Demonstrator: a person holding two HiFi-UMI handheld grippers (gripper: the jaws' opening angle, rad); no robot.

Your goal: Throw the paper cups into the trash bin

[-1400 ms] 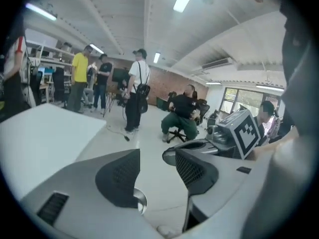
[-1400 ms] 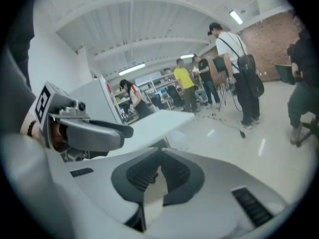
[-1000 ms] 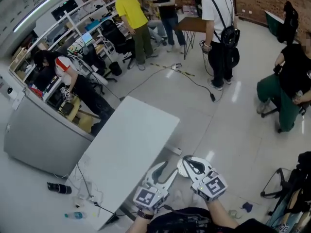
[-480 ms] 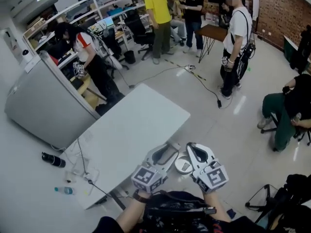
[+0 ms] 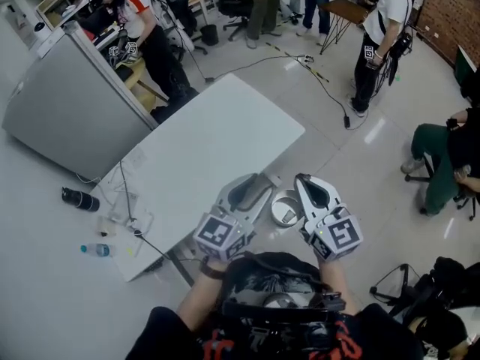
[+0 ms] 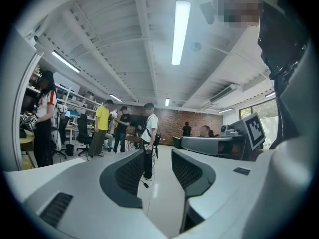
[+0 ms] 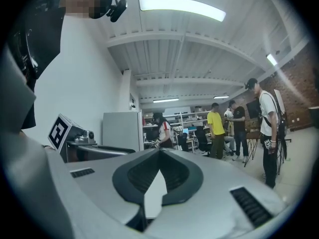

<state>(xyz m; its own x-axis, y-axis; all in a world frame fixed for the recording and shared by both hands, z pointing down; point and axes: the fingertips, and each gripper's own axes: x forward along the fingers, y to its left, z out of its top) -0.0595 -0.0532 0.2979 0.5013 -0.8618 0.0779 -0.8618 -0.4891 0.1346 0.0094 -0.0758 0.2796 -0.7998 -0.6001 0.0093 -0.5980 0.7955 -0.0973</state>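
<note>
**Counter bare, both tools poised over the bin**

The task looks close to finished, as no paper cup shows in any view. Nearest the person, the left tool [image 5: 259, 183] and right tool [image 5: 304, 182] are held side by side past the counter's near right edge. The left tool is released, its jaws closing on nothing but air. The right tool is clenched, with only a white sliver behind its tips that cannot be told as cup or floor. Between the tools and below them, a round white trash bin [image 5: 279, 217] stands on the floor, its contents too small to read. The white counter [image 5: 217, 148] is bare except for cables [image 5: 129, 220] at its left end.

A water bottle [image 5: 96, 250] and a black flask [image 5: 79, 199] lie on the floor to the left. A grey cabinet [image 5: 67, 118] stands beyond, with several people [image 5: 379, 28] farther off. Nothing blocks the bin.
</note>
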